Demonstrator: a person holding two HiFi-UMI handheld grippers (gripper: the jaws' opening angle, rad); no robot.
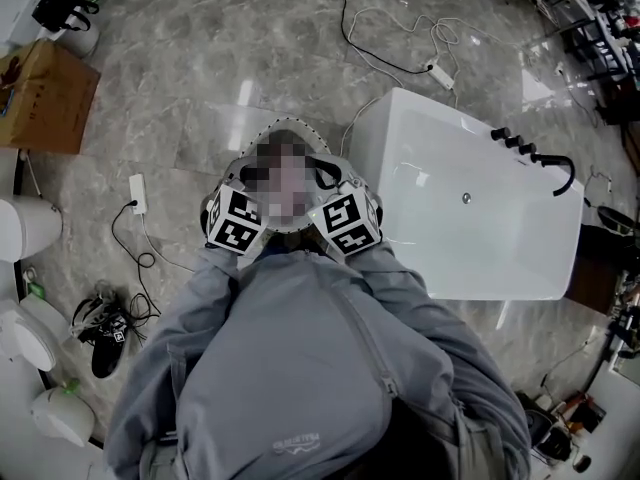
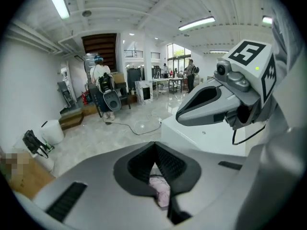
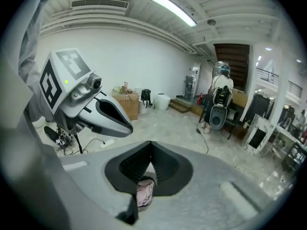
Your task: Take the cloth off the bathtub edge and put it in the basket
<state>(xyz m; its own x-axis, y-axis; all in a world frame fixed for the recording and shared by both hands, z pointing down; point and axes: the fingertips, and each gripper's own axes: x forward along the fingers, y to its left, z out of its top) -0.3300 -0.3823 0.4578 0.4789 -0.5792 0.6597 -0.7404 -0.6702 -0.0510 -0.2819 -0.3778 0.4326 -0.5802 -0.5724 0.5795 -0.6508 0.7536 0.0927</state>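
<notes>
Jaws of left gripper (image 2: 154, 144) and right gripper (image 3: 150, 144) meet near the basket (image 1: 300, 125).

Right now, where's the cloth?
In both gripper views the pink cloth is pinched between shut jaws, left gripper and right gripper; head view shows them side by side just left of the bathtub.

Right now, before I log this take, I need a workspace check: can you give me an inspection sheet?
Surface: glossy marble floor.
Job's things: white bathtub, no cloth on its visible edge; perforated basket rim just ahead of the grippers; pink cloth glimpsed low behind the jaw tips, apparently below them.
Clutter: cardboard box, shoes, white fixtures at left.
Grippers: left gripper and right gripper, jaws together on both.
Cables: power strip, cord running toward the shoes; second strip beyond the bathtub.
Surroundings: open hall, person by a staircase.
</notes>
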